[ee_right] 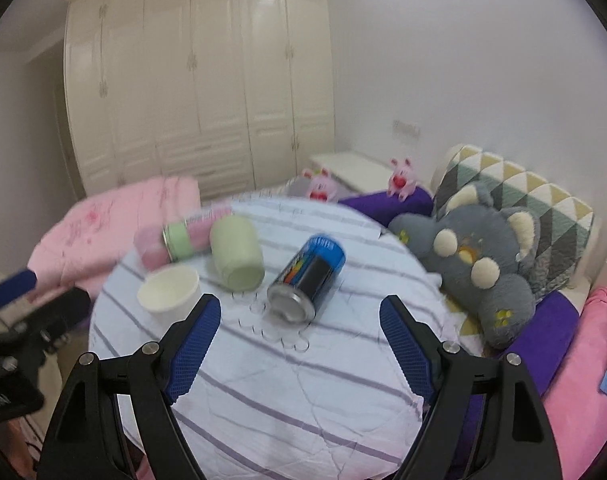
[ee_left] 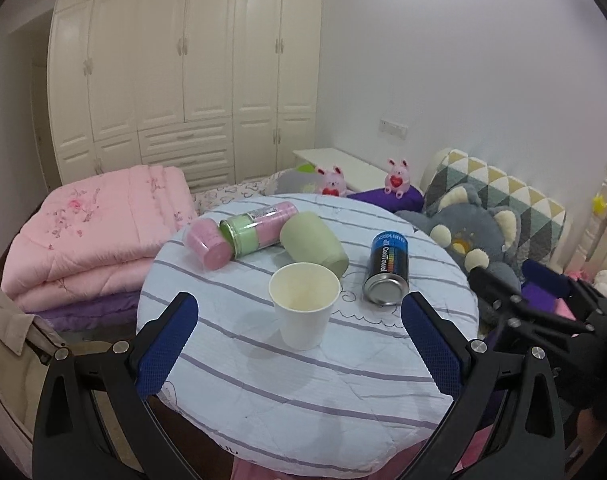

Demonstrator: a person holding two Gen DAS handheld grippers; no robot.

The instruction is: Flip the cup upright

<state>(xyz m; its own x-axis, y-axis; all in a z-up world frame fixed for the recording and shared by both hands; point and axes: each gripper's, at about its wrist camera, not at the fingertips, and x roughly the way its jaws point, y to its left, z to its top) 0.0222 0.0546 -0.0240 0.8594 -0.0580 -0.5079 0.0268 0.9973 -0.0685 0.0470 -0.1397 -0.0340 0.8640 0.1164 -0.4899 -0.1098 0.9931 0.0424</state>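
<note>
A white paper cup (ee_left: pixel 304 306) stands upright on the round striped table (ee_left: pixel 303 392), mouth up; it also shows in the right wrist view (ee_right: pixel 169 294). My left gripper (ee_left: pixel 299 312) is open, its blue fingers either side of the cup and not touching it. A pale green cup (ee_left: pixel 315 246) lies on its side behind it, seen too in the right wrist view (ee_right: pixel 237 258). My right gripper (ee_right: pixel 300 314) is open and empty, just in front of a blue and black can (ee_right: pixel 307 284) lying on its side.
A pink cylinder (ee_left: pixel 207 244) and a pink-and-green canister (ee_left: pixel 259 228) lie at the table's back left. The can (ee_left: pixel 387 268) lies right of the paper cup. A grey plush toy (ee_right: pixel 479 256) sits right of the table, a folded pink quilt (ee_left: pixel 95 232) left.
</note>
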